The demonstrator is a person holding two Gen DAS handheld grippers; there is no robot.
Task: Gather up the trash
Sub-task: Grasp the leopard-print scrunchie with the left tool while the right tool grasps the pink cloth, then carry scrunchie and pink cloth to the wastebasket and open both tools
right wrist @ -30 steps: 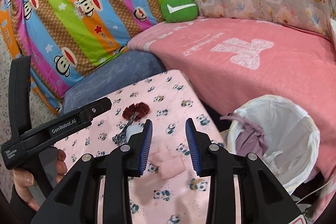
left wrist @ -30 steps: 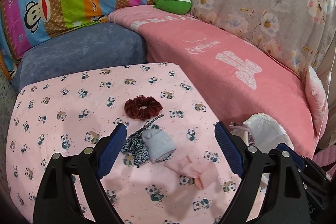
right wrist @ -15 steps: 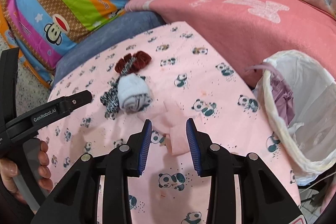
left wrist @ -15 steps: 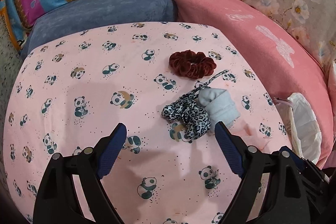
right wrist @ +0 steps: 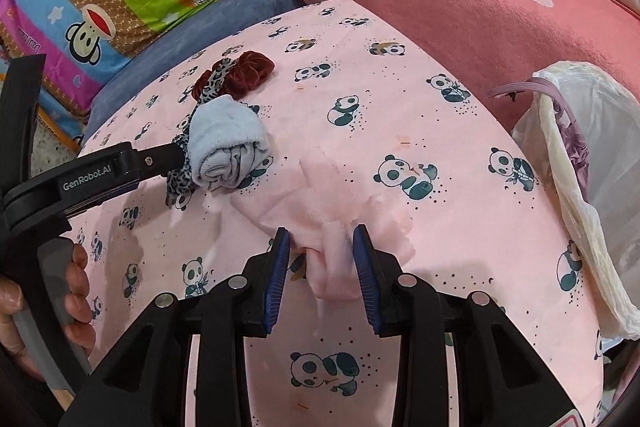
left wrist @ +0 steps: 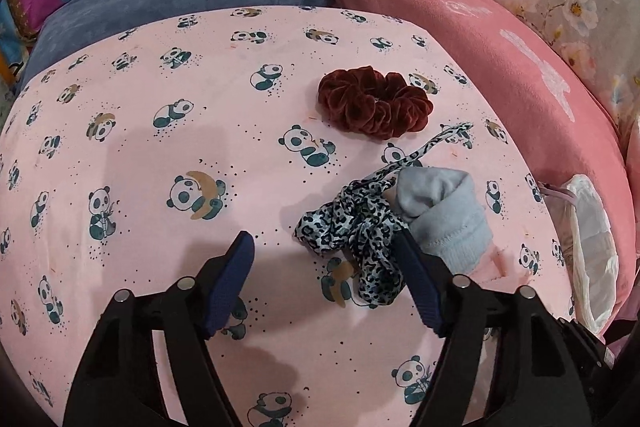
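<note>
Right claw (right wrist: 322, 263) stands low over the panda-print cloth (right wrist: 400, 107), jaws narrow and closing, with a pale pink rag (right wrist: 320, 223) between the pads; whether the pads already press it cannot be told, though a fold of it rises in the gap. Left claw (left wrist: 324, 279) is mid-width and closing — its right pad lies against the leopard-print band (left wrist: 352, 223), its left pad well clear on bare cloth, so nothing is gripped yet. Judged step: both claws at the point of pickup, first items of the collection. Next move calls for the right jaws to finish closing on the rag, then a lift and carry rightward to the lined bin (right wrist: 576, 187) just off the cloth's right edge; the left needs to shift right to bring the band inside its gap. Rag lies flat and crumpled, long axis running from upper left to lower right in the right view, one end pointing toward the rolled grey sock (right wrist: 228, 143). Band's tail points up-right toward the maroon scrunchie (left wrist: 374, 107) — sock touching it alongside.
</note>
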